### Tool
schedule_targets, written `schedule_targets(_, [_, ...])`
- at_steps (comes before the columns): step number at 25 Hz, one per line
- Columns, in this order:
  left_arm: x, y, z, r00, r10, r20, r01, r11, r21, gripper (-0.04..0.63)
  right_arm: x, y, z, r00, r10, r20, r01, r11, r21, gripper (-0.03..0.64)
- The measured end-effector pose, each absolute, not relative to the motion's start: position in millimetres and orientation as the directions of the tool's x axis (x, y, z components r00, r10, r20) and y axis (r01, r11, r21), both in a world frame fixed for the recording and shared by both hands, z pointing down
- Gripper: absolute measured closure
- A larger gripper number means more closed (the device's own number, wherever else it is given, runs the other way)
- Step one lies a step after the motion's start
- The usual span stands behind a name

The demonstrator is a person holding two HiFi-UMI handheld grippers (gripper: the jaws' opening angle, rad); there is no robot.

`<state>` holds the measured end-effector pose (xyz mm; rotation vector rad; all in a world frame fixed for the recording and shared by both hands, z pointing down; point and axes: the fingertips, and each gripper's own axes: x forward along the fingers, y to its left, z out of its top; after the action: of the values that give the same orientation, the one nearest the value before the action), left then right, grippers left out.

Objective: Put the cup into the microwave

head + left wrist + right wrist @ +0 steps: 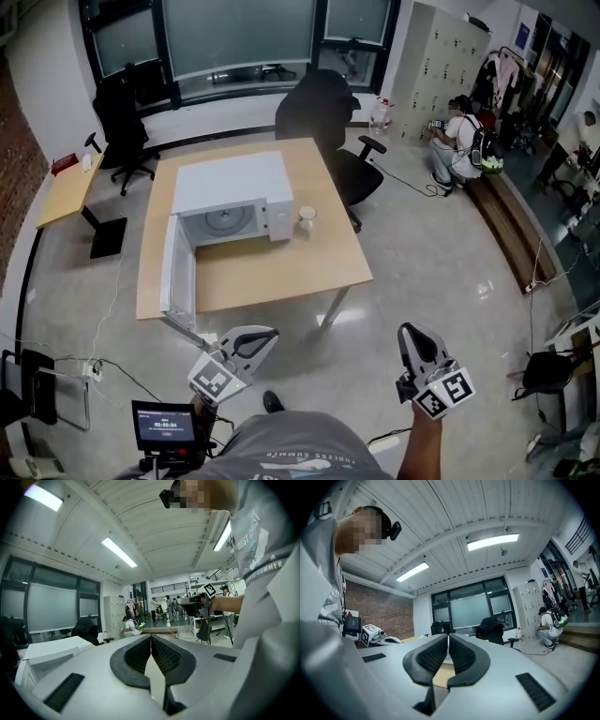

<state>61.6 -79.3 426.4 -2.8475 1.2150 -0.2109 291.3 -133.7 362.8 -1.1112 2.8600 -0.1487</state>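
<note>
Left gripper [255, 339] hangs low at the left of the head view, well short of the wooden table [281, 272], its marker cube towards the person. In its own view the dark ribbed pads [140, 654] meet along a thin seam, clenched with nothing between them. Just below it in the head view, a small black screen [164, 427] sits at the person's left side.

On the table, the white microwave [234, 187] stands towards the left and far side. Its door [176, 267] is swung fully open to the left, reaching the table's near edge, and the round turntable [223, 222] shows inside the cavity. The cup [307, 217], pale and upright, stands on the tabletop just beside the microwave's right side, apart from both grippers; it is too small to tell whether anything is in it. A black office chair [323, 112] stands behind the table's far right corner.

Further right and low in the head view, the right gripper [412, 336] is held in a bare hand [427, 417], also away from the table. Its own view shows the two pads [433, 656] pressed together at the tips, empty.

At the far right, a person [459, 141] crouches on the floor by a bank of pale lockers [441, 66].
</note>
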Motion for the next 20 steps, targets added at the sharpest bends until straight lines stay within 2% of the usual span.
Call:
schedule_targets(11, [2.3,-108.2,437.5,0.665,-0.741,0.088,-0.74,-0.671,-0.052,0.574,226.7,-178.8,364.4,-0.751,-0.66,-0.014,-0.656,0.749,-0.087,0.597])
schedule_targets(20, [-33.2,-137.6,447.4,0.612,-0.787,0.082,-0.787,-0.616,-0.04,0.574,171.8,-247.8,381.7,-0.805,-0.593,0.008,-0.591,0.801,-0.099,0.597])
